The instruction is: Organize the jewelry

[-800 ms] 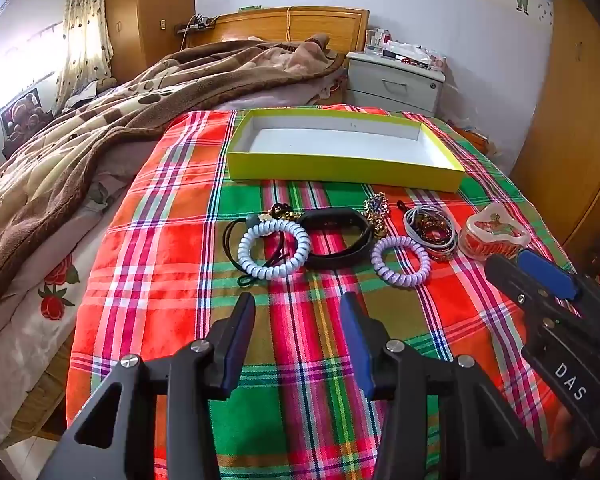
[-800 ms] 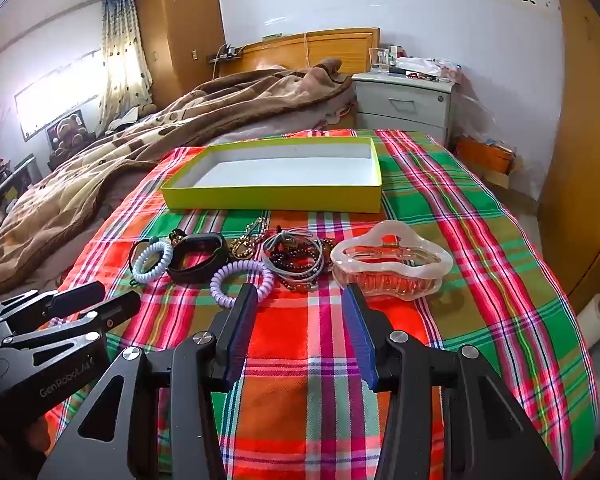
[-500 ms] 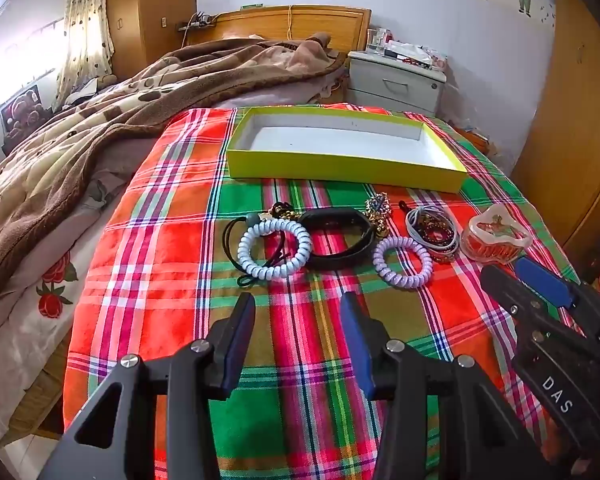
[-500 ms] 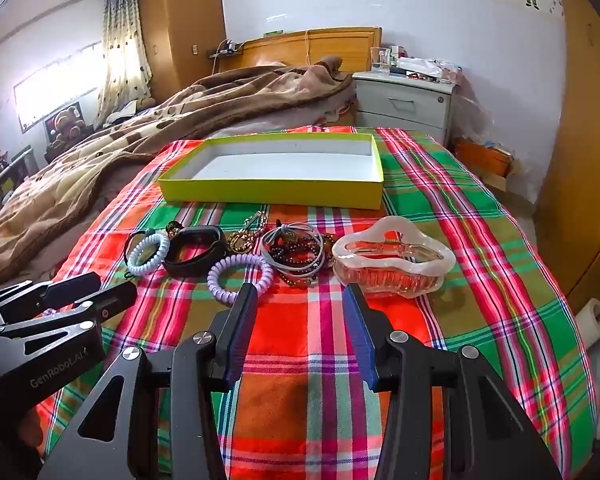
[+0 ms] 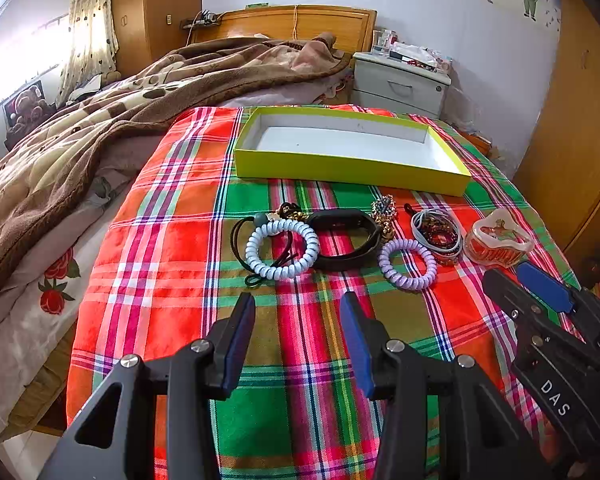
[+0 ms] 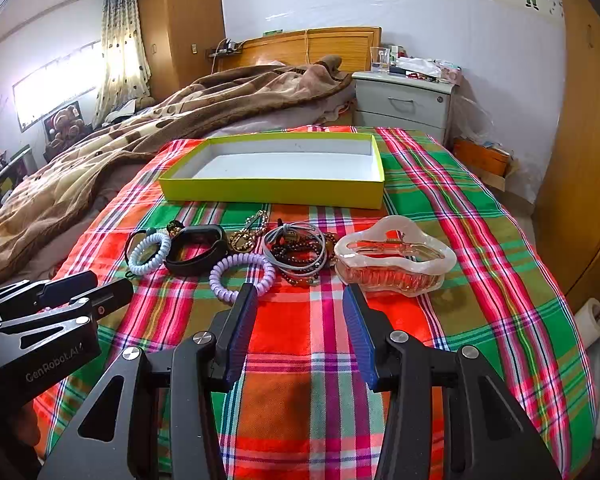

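Waiting in a row on the plaid cloth (image 5: 172, 248) are the coil hair ties (image 5: 282, 249), black band (image 5: 346, 239), bracelets (image 6: 298, 251) and hair claw (image 6: 394, 258); the yellow box (image 5: 352, 174) holds nothing (sorting seems unstarted). The left gripper (image 5: 296, 314) and right gripper (image 6: 298, 306) hover with fingers spread, carrying nothing.

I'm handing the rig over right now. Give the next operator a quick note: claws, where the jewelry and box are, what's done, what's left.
Left claw: open, holding nothing, above the plaid cloth short of the row.
Right claw: open, holding nothing, just short of the purple coil tie and the clear hair clip.
Yellow box: beyond the row, nothing in it.
Row on the cloth, left to right: pale blue coil tie over thin black ties, black band, gold chain, purple coil tie, bundle of beads and grey ties, hair clip.
Done: nothing boxed yet.
Left: every piece into the box.
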The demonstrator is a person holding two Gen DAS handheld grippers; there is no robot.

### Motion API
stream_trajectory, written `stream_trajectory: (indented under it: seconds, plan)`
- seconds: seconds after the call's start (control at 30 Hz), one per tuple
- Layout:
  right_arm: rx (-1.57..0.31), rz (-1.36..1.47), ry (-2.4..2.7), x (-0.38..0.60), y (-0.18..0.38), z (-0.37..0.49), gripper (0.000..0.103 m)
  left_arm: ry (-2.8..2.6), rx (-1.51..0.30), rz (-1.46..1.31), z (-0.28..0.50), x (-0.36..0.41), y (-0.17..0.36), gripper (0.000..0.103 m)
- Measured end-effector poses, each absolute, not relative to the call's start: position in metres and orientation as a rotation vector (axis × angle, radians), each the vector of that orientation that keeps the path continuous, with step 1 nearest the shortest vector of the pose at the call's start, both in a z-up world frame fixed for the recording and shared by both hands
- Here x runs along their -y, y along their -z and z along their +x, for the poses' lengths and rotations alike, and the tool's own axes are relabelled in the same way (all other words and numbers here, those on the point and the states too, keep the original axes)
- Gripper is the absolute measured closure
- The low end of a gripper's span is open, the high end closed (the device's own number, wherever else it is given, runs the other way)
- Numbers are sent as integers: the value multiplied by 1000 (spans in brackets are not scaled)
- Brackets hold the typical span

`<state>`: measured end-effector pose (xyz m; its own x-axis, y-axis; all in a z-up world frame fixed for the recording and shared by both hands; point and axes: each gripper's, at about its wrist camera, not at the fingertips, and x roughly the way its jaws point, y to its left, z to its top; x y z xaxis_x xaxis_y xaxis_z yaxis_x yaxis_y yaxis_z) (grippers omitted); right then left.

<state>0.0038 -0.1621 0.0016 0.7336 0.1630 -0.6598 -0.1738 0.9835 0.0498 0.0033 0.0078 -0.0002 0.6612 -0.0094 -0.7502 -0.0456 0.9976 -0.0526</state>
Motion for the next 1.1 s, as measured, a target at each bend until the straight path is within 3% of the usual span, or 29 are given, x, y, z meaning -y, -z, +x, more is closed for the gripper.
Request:
stream_trajectory:
  seconds: [1.1]
  plan:
    - [-726, -15, -186, 161, -1, 3, 58, -29, -850, -59, 1, -7, 1, 57]
